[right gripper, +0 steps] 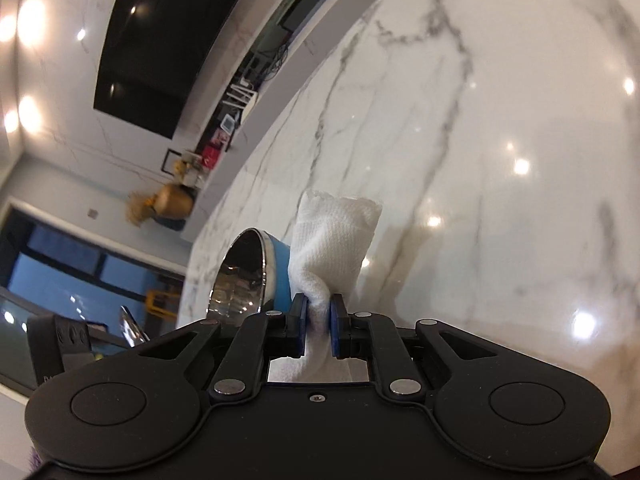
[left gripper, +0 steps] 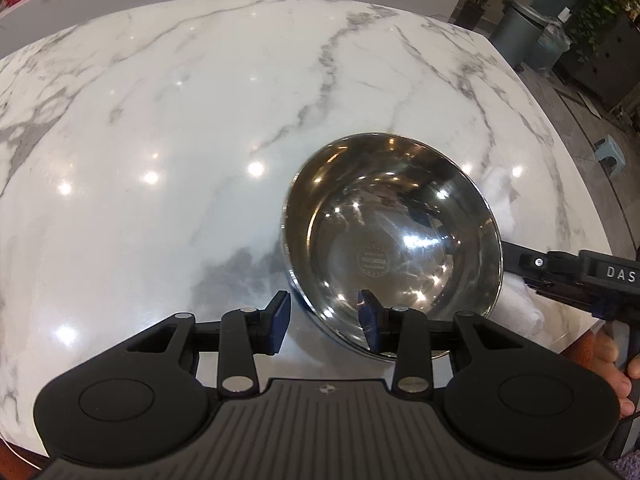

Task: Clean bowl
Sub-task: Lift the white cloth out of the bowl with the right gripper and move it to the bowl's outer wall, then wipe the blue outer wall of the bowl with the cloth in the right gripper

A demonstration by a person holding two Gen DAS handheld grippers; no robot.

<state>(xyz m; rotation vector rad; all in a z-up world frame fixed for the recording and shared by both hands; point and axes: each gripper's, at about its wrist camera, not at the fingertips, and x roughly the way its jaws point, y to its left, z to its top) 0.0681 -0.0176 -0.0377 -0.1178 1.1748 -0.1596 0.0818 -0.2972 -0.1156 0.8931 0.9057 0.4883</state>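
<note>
Marble countertop carries the steel bowl, near the edge. Left gripper straddles its near rim, fingers spread and not clamping, so wiping could probably skate it away. Only the right wrist view shows the right gripper pinching a white cloth beside its blue wall.

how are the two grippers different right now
The left gripper has its jaws apart, straddling the near rim of the steel bowl, one pad inside and one outside; whether they press the rim is unclear. The right gripper is shut on a white cloth and stays outside the bowl, beside it. Both have black bodies and blue pads.
</note>
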